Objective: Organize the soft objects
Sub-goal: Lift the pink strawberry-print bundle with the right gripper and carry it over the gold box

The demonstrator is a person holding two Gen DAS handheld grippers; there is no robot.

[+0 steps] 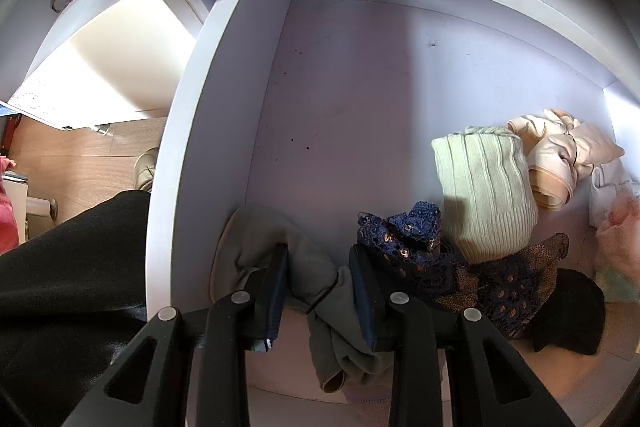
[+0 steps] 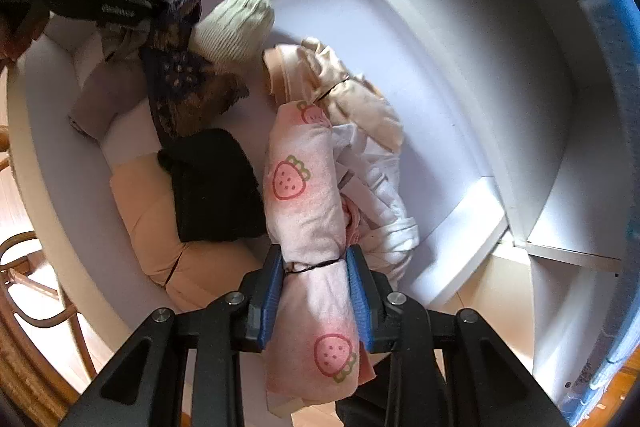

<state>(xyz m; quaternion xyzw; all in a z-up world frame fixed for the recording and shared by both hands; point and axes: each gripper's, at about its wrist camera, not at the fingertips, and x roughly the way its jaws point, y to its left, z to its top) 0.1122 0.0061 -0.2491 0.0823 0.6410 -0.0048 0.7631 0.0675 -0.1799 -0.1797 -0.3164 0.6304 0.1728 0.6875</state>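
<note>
Shelving in white (image 1: 208, 131) forms the compartment where the soft things lie, its pale floor (image 1: 360, 99) bare toward the back. Along the front sits a beige cushion (image 2: 148, 211) with a black folded cloth (image 2: 212, 187) on it. Beside that lie a navy lace piece (image 1: 416, 247), a ribbed pale-green sock roll (image 1: 484, 191), a peach bundle (image 1: 560, 151) and a white garment (image 2: 384, 187). The right gripper (image 2: 316, 291) holds a pink strawberry-print roll (image 2: 304, 187), fingers clamped on its tied waist. The left gripper (image 1: 320, 283) has its fingers narrowed on a grey-green cloth (image 1: 320, 275) at the compartment's left front.
</note>
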